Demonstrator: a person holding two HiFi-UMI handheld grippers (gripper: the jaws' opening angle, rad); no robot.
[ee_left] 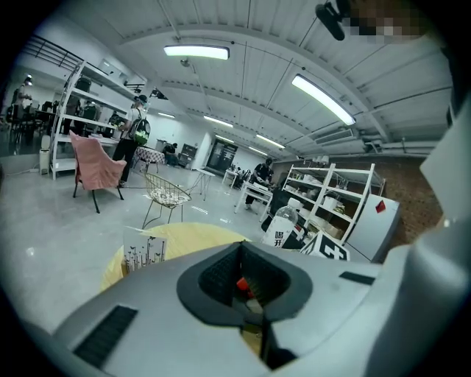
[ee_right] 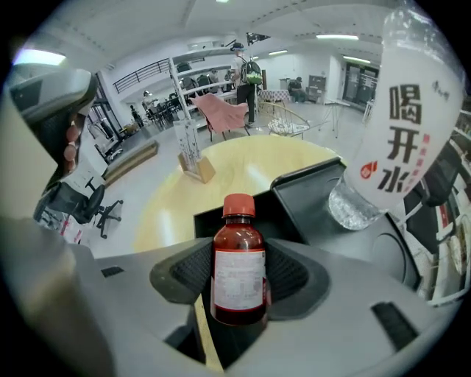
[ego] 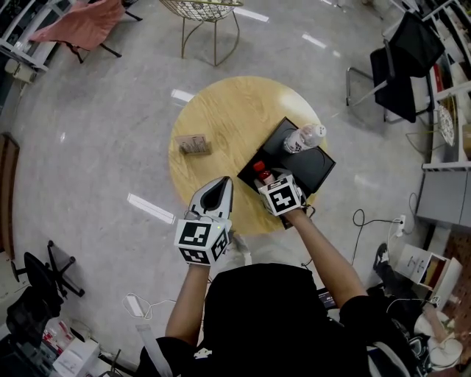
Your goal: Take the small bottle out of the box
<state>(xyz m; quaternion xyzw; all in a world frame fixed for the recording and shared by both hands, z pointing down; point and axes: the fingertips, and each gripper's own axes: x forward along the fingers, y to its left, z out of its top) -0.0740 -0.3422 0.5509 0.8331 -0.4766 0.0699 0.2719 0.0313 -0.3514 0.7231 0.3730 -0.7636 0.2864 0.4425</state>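
A small brown bottle (ee_right: 238, 269) with a red cap stands upright between the pads of my right gripper (ee_right: 238, 287), which is shut on it. In the head view the small bottle (ego: 260, 171) is at the near left corner of the black box (ego: 318, 168) on the round yellow table (ego: 221, 118). Whether its base touches the box is hidden. A large clear water bottle (ego: 303, 138) stands in the box's far part, close at the right in the right gripper view (ee_right: 390, 140). My left gripper (ego: 219, 188) is shut on nothing, over the table's near edge, left of the box.
A small card in a wooden holder (ego: 193, 144) stands on the table's left part. On the floor around are a wire chair (ego: 206, 15), a chair draped in pink cloth (ego: 81, 26), a black chair (ego: 401, 62) and cables (ego: 368, 221).
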